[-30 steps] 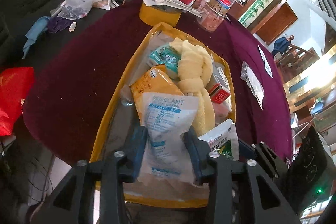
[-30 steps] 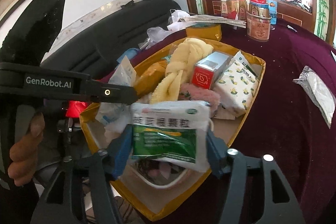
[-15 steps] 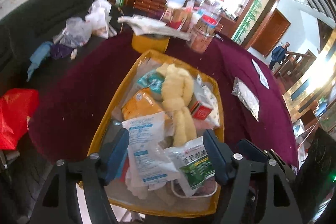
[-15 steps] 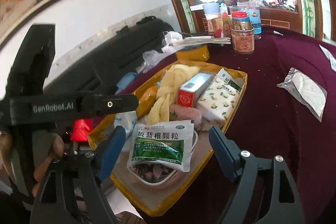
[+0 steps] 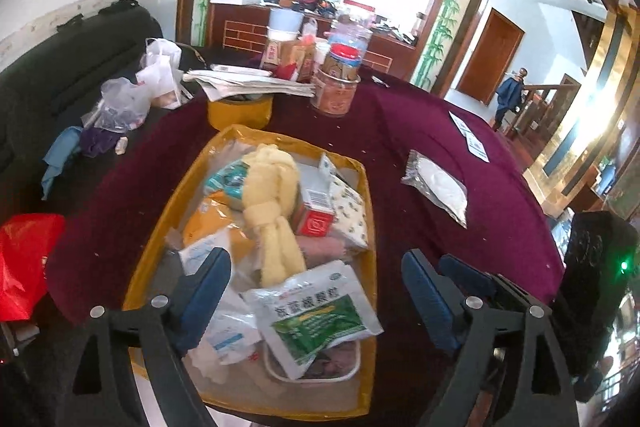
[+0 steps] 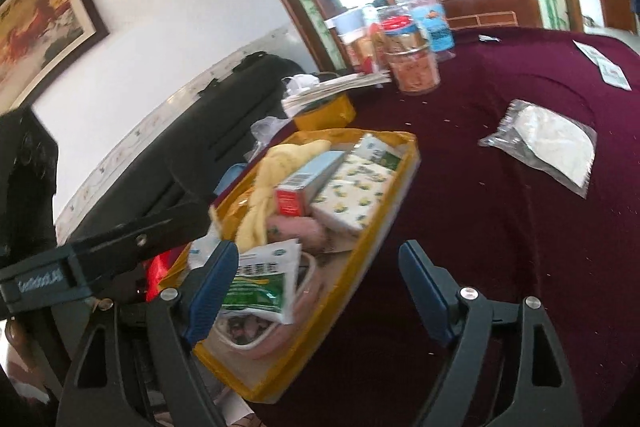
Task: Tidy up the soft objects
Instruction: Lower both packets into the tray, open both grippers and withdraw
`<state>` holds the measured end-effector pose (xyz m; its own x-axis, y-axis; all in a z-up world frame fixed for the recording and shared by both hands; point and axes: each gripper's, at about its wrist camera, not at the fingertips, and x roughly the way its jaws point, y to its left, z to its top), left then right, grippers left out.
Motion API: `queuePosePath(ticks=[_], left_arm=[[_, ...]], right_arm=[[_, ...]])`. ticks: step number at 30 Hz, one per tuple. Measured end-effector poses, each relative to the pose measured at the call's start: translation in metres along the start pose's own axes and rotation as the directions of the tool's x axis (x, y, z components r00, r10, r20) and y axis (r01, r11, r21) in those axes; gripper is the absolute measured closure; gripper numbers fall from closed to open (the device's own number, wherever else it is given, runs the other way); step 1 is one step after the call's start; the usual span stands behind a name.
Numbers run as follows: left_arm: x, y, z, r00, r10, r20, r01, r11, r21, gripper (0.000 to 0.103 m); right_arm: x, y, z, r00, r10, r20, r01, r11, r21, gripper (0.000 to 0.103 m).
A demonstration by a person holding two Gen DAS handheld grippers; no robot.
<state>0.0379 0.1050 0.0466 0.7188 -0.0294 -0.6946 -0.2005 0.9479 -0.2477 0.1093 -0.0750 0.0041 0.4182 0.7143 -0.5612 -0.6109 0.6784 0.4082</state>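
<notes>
A yellow tray (image 5: 370, 203) (image 6: 404, 187) on the maroon table holds soft goods: a knotted yellow towel (image 5: 272, 195) (image 6: 264, 195), a green-and-white sachet (image 5: 316, 311) (image 6: 260, 283), a white desiccant pouch (image 5: 224, 331), a patterned tissue pack (image 5: 350, 211) (image 6: 352, 195) and a red-ended box (image 5: 316, 215) (image 6: 304, 187). My left gripper (image 5: 316, 295) is open and empty above the tray's near end. My right gripper (image 6: 312, 287) is open and empty over the tray's near right edge. A clear packet with a white pad (image 5: 438, 187) (image 6: 544, 143) lies on the cloth to the right.
Jars and bottles (image 5: 336, 83) (image 6: 412, 63) and stacked papers on a yellow tin (image 5: 240, 107) stand behind the tray. A black sofa (image 5: 60, 67) with plastic bags is at left. A red bag (image 5: 24, 259) hangs below the table edge. Paper slips (image 6: 604, 67) lie far right.
Both grippers have let go of their packets, the desiccant pouch and the green sachet, which now lie in the tray. Both have opened wide and drawn back and up.
</notes>
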Motion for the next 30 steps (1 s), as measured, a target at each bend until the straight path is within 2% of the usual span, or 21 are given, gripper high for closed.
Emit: queuePosePath(ticks=[4, 9, 12, 17, 25, 30], left_arm=[[0.004, -0.004, -0.002, 0.999, 0.032, -0.007, -0.032, 0.999, 0.006, 0.011], [0.003, -0.007, -0.004, 0.99, 0.138, 0.003, -0.138, 0.989, 0.054, 0.01], [0.002, -0.001, -0.005, 0.981, 0.191, 0.024, -0.192, 0.98, 0.058, 0.007], [0.0, 0.005, -0.006, 0.964, 0.262, 0.051, -0.265, 0.962, 0.07, 0.006], [0.001, 0.011, -0.007, 0.958, 0.282, 0.047, -0.285, 0.957, 0.063, 0.005], [0.003, 0.016, -0.007, 0.958, 0.286, 0.031, -0.287, 0.957, 0.047, 0.005]], right_arm=[[-0.003, -0.019, 0.002, 1.0, -0.006, -0.005, 0.006, 0.999, 0.054, 0.021], [-0.003, -0.029, -0.001, 0.999, -0.023, -0.029, 0.026, 0.994, 0.103, 0.021], [0.0, -0.02, -0.004, 0.998, -0.046, -0.052, 0.05, 0.996, 0.072, 0.021], [0.008, 0.008, -0.011, 0.984, -0.16, -0.083, 0.156, 0.986, -0.055, 0.021], [0.017, 0.033, -0.02, 0.981, -0.164, -0.101, 0.152, 0.982, -0.115, 0.021], [0.02, 0.035, -0.022, 0.98, -0.162, -0.111, 0.151, 0.983, -0.105, 0.021]])
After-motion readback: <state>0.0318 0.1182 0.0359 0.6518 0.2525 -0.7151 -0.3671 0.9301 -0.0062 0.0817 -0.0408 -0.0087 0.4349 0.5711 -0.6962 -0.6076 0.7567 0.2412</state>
